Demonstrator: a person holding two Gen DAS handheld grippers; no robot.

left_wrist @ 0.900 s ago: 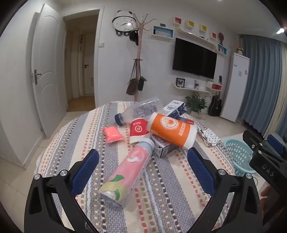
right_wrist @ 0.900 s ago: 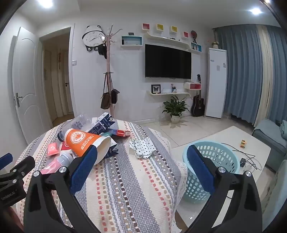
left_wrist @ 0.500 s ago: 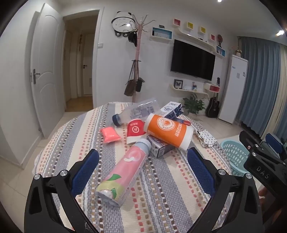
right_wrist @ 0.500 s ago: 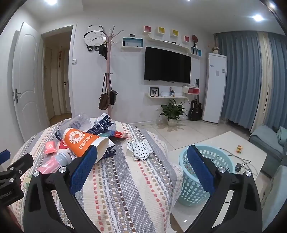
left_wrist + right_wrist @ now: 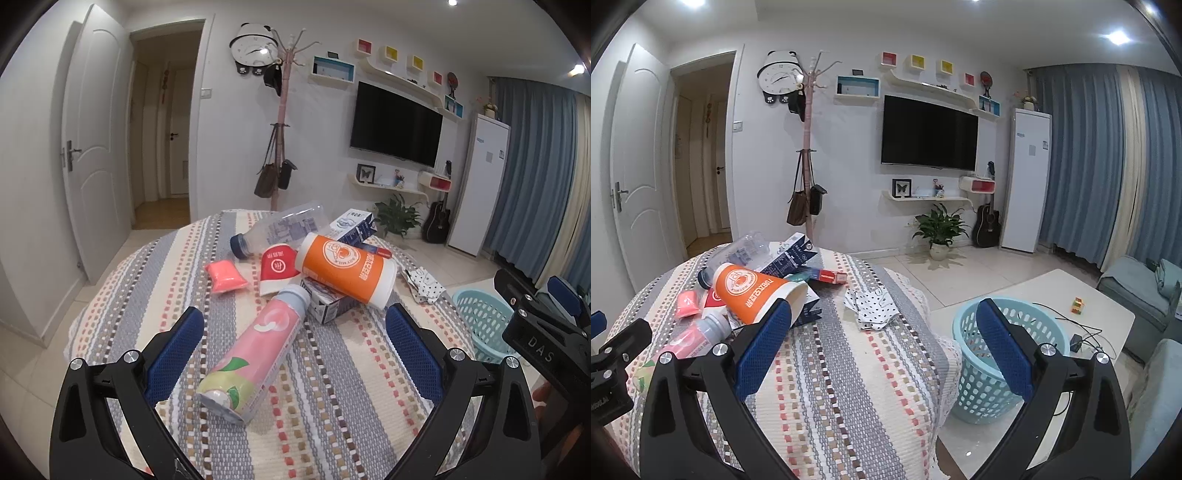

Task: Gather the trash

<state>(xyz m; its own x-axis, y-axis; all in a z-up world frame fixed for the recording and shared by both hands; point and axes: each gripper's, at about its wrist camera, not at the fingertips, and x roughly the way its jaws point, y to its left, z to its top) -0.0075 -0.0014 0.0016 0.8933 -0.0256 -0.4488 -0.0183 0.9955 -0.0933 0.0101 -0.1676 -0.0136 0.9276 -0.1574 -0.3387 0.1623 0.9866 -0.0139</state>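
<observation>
Trash sits piled on the striped counter (image 5: 332, 406): one pink bottle (image 5: 255, 350) nearest, one orange cup (image 5: 347, 269), one clear bottle (image 5: 280, 229). Only the right view fully shows one blue basket (image 5: 997, 387) on the floor, right. Left gripper (image 5: 293, 354) and right gripper (image 5: 884, 354) gape wide, empty.

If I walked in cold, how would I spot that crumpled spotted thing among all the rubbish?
Start at the round table with the striped cloth and find the pile around the orange cup. Look toward the basket side: the white crumpled wrapper with black dots lies alone there, apart from the pile, the only soft, spotted piece.
</observation>
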